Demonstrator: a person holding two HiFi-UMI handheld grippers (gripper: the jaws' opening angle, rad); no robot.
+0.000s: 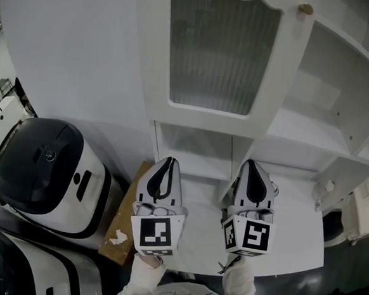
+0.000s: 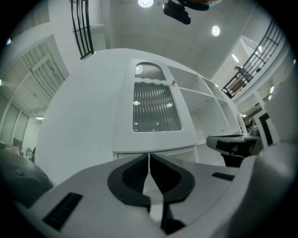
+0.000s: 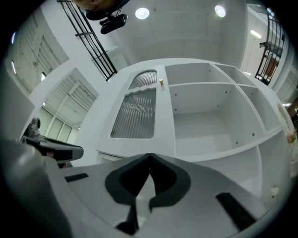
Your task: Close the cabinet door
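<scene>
White worktop (image 1: 292, 238) fills the lower centre of the head view, with the white open-shelved cabinet (image 1: 338, 130) above it. Its white door with a ribbed glass panel (image 1: 220, 51) stands open at upper centre. The small wooden knob (image 1: 305, 8) sits at the door's upper right corner. Left gripper (image 1: 168, 161) and right gripper (image 1: 250, 163) hover below the door, each with jaws pressed together and holding nothing. Recommended: push the door frame near the knob with the right gripper, avoiding the glass. Open room lies to the right; black-and-white appliances (image 1: 43, 171) crowd the left of the frame.
</scene>
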